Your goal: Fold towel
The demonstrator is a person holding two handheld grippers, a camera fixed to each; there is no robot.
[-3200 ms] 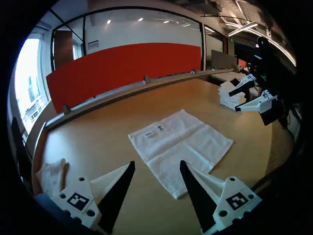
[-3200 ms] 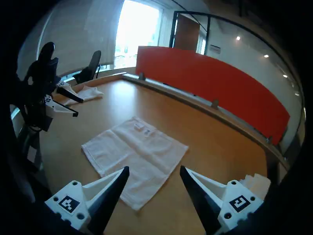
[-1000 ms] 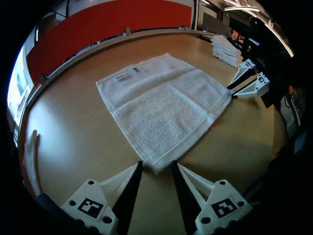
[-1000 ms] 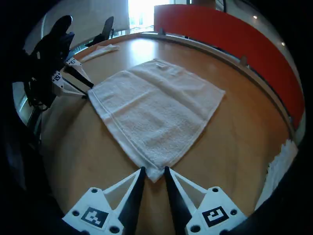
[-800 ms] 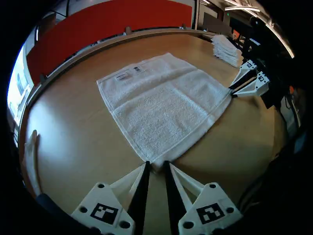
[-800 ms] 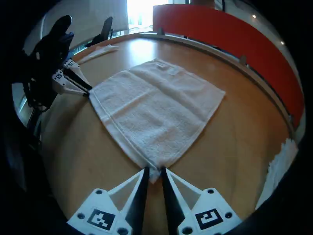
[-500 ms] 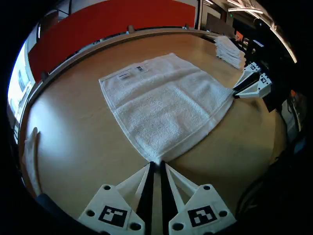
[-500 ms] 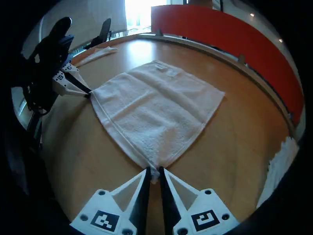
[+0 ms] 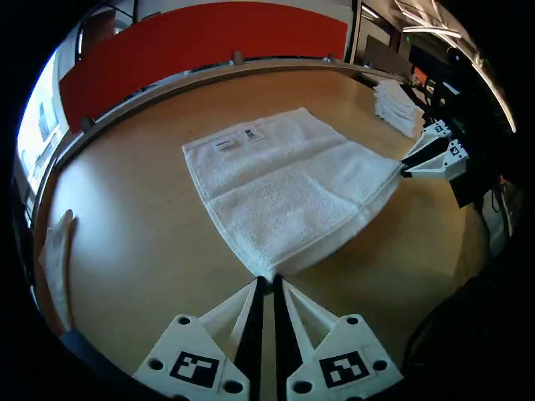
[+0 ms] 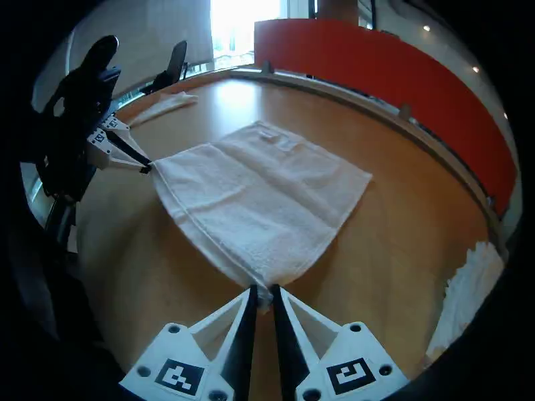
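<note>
Left hand-held gripper (image 9: 266, 279) pinches one near corner of the white square terry towel (image 9: 294, 187), fingers closed tight on it, and the right hand-held gripper (image 10: 263, 289) clamps the neighbouring corner likewise. The held edge rides just off the tan wooden bench (image 9: 134, 220) while the rest lies flat ahead of both, so the fold likely runs forward toward the far labelled edge.

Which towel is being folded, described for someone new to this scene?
On the wooden table before the red partition, it is the white towel spread open mid-table. Unlike the folded stack at the edge, the left gripper and right gripper each pinch one of its corners.
</note>
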